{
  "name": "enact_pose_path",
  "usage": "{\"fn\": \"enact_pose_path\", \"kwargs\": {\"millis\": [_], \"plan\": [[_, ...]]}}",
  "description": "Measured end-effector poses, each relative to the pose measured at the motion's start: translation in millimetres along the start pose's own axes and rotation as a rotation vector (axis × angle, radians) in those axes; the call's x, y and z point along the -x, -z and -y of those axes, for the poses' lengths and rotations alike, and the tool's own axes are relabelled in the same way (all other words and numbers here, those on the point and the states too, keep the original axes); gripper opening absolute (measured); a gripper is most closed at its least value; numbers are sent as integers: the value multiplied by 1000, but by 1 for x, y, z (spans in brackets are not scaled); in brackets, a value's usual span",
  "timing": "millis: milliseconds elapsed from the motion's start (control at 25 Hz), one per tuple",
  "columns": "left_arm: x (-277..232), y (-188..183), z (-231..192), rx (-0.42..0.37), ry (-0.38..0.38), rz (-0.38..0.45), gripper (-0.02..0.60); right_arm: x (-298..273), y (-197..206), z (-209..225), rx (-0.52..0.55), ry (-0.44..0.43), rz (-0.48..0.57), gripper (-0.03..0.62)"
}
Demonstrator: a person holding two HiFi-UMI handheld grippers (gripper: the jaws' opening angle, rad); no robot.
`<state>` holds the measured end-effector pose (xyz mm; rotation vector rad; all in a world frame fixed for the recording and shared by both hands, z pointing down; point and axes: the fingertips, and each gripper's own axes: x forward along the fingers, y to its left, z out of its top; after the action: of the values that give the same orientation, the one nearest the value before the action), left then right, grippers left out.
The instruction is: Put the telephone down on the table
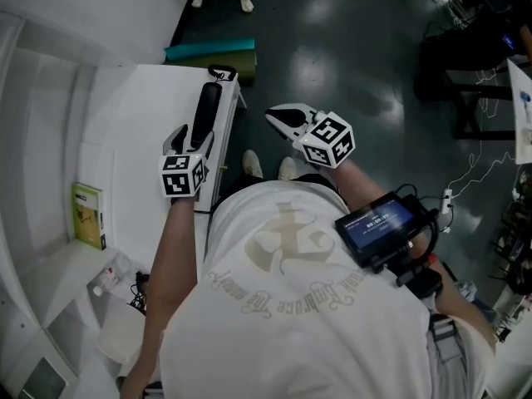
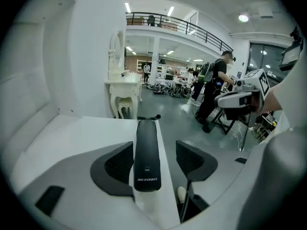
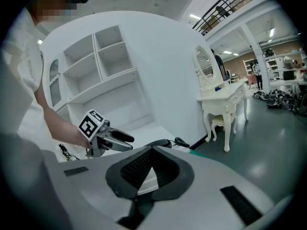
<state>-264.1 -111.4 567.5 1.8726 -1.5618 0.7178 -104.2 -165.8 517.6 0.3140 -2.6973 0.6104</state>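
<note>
Here the black telephone lies flat on the white desk, close to its right edge. The left gripper hovers over it, jaws wide and pads clear of it. The right gripper, off the desk's edge, is closed and empty.

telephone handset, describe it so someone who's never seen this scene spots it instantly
Find the white table at the left of the head view and follow its right edge toward the far corner. The telephone handset lies lengthwise there, between the open jaws of the left gripper. It is the only long black bar on it, cord at its far end.
</note>
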Motion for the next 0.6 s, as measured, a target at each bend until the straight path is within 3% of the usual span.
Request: {"fn": "enact_pose_path", "kwargs": {"millis": [240,600], "plan": [[30,-21,26,47,65,158,191,-7,-11,-13,40,-44,18,15],[58,-23,45,113,76,275,14,-7,-24,-35,111,-113,45,15]]}}
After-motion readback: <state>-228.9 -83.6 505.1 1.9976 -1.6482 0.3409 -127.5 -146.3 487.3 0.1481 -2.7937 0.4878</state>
